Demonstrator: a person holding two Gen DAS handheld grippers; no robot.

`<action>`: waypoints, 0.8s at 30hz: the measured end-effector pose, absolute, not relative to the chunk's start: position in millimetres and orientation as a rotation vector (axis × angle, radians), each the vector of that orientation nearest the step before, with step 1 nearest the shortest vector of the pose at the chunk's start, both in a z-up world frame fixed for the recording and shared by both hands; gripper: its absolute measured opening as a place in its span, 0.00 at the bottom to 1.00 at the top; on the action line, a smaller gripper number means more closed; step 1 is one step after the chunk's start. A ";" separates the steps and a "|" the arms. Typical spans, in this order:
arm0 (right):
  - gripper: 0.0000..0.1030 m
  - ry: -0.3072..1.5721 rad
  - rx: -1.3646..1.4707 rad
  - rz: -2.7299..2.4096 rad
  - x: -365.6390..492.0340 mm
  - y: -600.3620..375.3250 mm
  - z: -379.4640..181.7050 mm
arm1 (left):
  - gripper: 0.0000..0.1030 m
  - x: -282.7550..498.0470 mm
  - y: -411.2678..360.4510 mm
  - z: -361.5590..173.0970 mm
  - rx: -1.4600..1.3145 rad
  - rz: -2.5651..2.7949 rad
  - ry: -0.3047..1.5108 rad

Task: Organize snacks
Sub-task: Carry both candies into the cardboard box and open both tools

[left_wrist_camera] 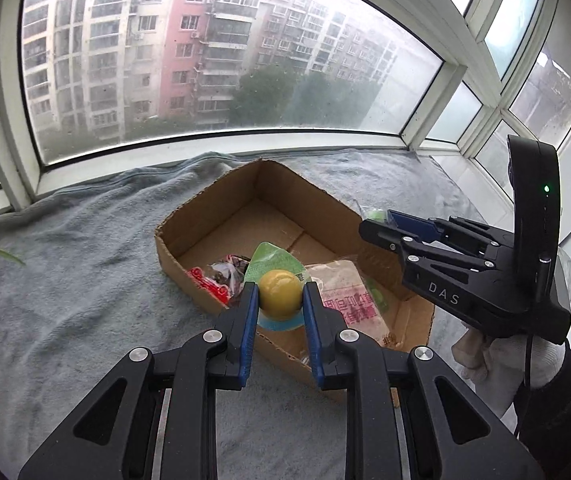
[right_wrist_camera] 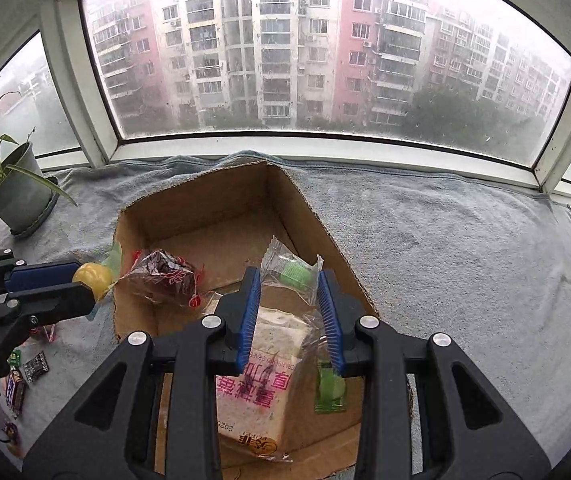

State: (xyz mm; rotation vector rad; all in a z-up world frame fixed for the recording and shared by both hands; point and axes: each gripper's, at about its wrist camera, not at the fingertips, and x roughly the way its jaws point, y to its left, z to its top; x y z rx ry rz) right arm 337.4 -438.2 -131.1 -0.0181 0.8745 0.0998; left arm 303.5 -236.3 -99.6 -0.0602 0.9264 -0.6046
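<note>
Landmark: the open cardboard box (left_wrist_camera: 221,216) on the grey blanket (left_wrist_camera: 65,280).

Left gripper (left_wrist_camera: 281,300): jaws closed narrowly on a yellow jelly cup (left_wrist_camera: 279,292), held above the box's near wall. The cup looks light, rigid and smooth, likely to slip; the hold across its round body seems sound. Its green foil lid (left_wrist_camera: 271,258) faces away from the camera, towards the box.

Right gripper (right_wrist_camera: 289,296): jaws partly closed on a clear-wrapped green sweet (right_wrist_camera: 293,276), above the box interior. The crinkly wrapper probably yields; its long axis runs roughly between the jaws.

A bread packet (right_wrist_camera: 261,380) lies inside the box.
</note>
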 end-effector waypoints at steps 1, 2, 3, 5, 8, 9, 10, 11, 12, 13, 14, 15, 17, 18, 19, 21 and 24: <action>0.30 0.878 -0.021 0.097 338.3 -438.8 -133.0 | 0.20 303.9 -239.6 -100.8 -0.057 -0.610 0.928; 0.30 0.879 -0.025 0.092 338.9 -439.4 -134.4 | 0.20 304.2 -241.3 -102.4 -0.056 -0.610 0.930; 0.38 0.875 -0.027 0.090 339.1 -440.3 -135.2 | 0.20 305.0 -242.6 -103.9 -0.062 -0.609 0.934; 0.63 0.874 -0.030 0.069 338.7 -442.4 -136.1 | 0.21 307.8 -246.4 -106.1 -0.075 -0.622 0.942; 0.67 0.857 -0.025 0.062 334.2 -446.0 -132.5 | 0.42 312.1 -252.0 -108.6 -0.073 -0.619 0.970; 0.67 0.855 -0.022 0.064 333.3 -446.8 -131.6 | 0.46 311.5 -251.7 -107.8 -0.073 -0.611 0.965; 0.67 0.856 -0.023 0.062 332.3 -447.1 -130.9 | 0.48 310.4 -250.4 -106.9 -0.073 -0.603 0.956; 0.67 0.856 -0.025 0.060 331.5 -446.9 -129.9 | 0.48 310.1 -250.0 -106.4 -0.076 -0.604 0.953; 0.67 0.855 -0.024 0.060 330.0 -447.0 -128.8 | 0.48 310.1 -249.4 -106.3 -0.077 -0.606 0.958; 0.67 0.853 -0.022 0.060 327.9 -447.1 -127.1 | 0.48 310.2 -249.1 -105.8 -0.076 -0.608 0.961; 0.67 0.850 -0.021 0.060 325.8 -447.3 -125.4 | 0.48 309.0 -247.8 -104.2 -0.075 -0.609 0.960; 0.67 0.847 -0.021 0.059 323.2 -447.0 -123.3 | 0.48 307.3 -245.5 -101.9 -0.075 -0.607 0.953; 0.67 0.837 -0.015 0.060 317.7 -446.4 -117.4 | 0.48 303.9 -239.8 -95.7 -0.078 -0.601 0.937; 0.67 0.831 -0.010 0.063 314.7 -446.1 -113.9 | 0.48 302.4 -236.9 -91.7 -0.080 -0.599 0.929; 0.67 0.824 -0.004 0.065 311.6 -445.8 -110.3 | 0.48 301.1 -234.0 -87.4 -0.081 -0.599 0.921; 0.67 0.809 0.012 0.071 304.6 -444.8 -102.2 | 0.48 297.7 -225.3 -77.7 -0.086 -0.592 0.903; 0.67 0.784 0.026 0.086 291.4 -439.7 -88.6 | 0.48 292.3 -211.4 -60.9 -0.094 -0.572 0.874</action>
